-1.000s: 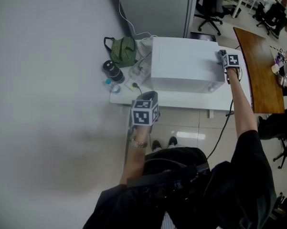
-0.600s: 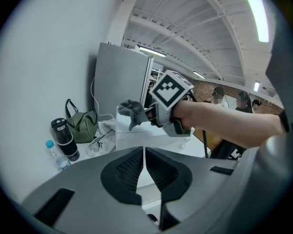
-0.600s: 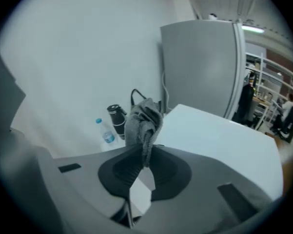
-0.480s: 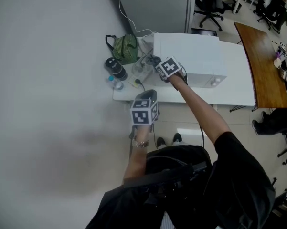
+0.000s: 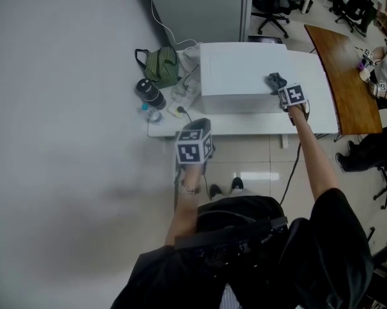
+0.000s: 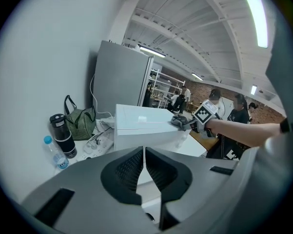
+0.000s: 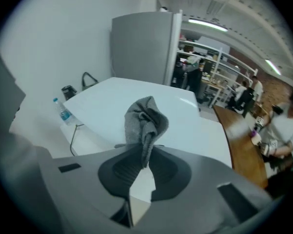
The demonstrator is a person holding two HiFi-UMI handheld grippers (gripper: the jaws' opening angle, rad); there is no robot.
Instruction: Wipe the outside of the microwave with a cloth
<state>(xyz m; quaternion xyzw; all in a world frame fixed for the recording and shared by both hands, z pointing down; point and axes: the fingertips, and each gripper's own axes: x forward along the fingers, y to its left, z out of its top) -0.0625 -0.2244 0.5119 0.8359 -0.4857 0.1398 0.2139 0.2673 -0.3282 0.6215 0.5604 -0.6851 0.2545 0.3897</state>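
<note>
Cloth (image 7: 146, 118) in right gripper (image 7: 145, 152), atop microwave (image 5: 235, 76)

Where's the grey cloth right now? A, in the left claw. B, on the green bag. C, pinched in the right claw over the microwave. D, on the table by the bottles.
C: the grey cloth is clamped in the right claw above the microwave.

The crumpled gray cloth (image 5: 275, 80) sits on top of the big white microwave (image 5: 235, 76), near its front right corner.
</note>
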